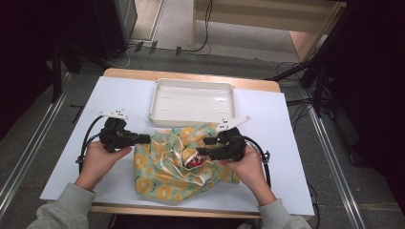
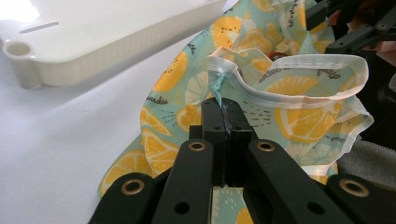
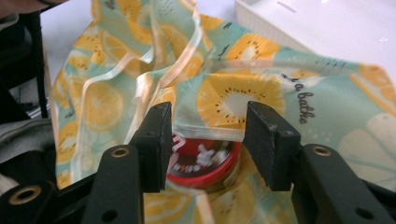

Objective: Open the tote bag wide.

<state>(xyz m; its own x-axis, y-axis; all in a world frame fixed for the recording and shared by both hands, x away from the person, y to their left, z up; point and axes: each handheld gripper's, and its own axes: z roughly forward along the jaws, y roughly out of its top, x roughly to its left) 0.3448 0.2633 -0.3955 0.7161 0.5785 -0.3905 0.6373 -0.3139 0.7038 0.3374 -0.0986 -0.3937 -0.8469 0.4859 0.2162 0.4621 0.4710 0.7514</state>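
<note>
The bag (image 1: 179, 162) is a mint cloth thing covered in lemon slices, sitting in the middle of the white tabletop (image 1: 62, 157), just in front of the white tray (image 1: 193, 102). There's script printed on the fabric. In the right gripper view I can make out "a bathe", and there's more lettering along the cream hem in the left gripper view, but it's too blurry to read.

Inside the bag's mouth there's a jar with a red lid (image 3: 203, 161). The lid has white print on it, can't read it though, half of it is behind the jaw.

Left claw (image 2: 223, 112) is pinched together on the bag's hem, right where the cream edging bunches up. In the high view the left hand (image 1: 98, 160) holds it level, pointing across toward the bag's left edge.

Right claw (image 3: 208, 140) has its jaws apart, one on either side of the red lid and not pressing on it. The right hand (image 1: 246, 164) comes in from the bag's right side, claw aimed at the opening, and the two claws face each other across the cloth.
</note>
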